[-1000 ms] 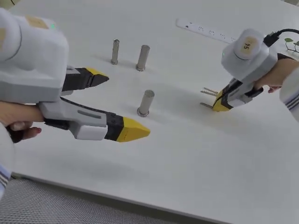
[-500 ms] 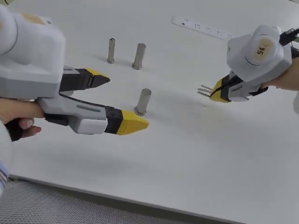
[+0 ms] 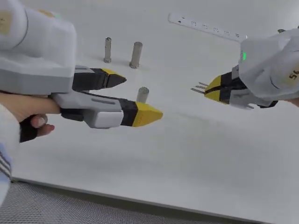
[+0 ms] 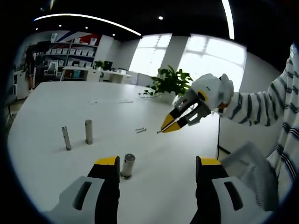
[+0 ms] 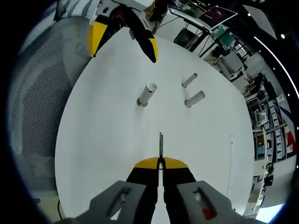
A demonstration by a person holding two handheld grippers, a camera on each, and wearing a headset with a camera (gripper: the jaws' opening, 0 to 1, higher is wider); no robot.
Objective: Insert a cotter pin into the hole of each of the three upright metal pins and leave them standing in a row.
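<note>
Three upright metal pins stand on the white table. The nearest pin (image 3: 143,94) (image 4: 127,166) (image 5: 146,94) stands just ahead of my open left gripper (image 3: 139,97) (image 4: 158,163), close to its left finger, which is not touching it. The thin pin (image 3: 108,49) (image 4: 67,138) and a thicker pin (image 3: 136,55) (image 4: 88,131) stand side by side farther back. My right gripper (image 3: 209,88) (image 5: 160,162) hangs above the table at the right, shut on a cotter pin (image 3: 198,87) (image 5: 160,143) that sticks out past its tips.
A white power strip (image 3: 205,28) lies at the far edge. Loose cotter pins (image 4: 140,130) lie on the table beyond the upright pins. The table's near edge (image 3: 140,198) borders a grey mesh surface. A potted plant (image 4: 170,84) stands at the far side.
My right gripper has lifted off the table with the cotter pin. My left gripper has moved forward, so the nearest pin now stands by its fingers.
</note>
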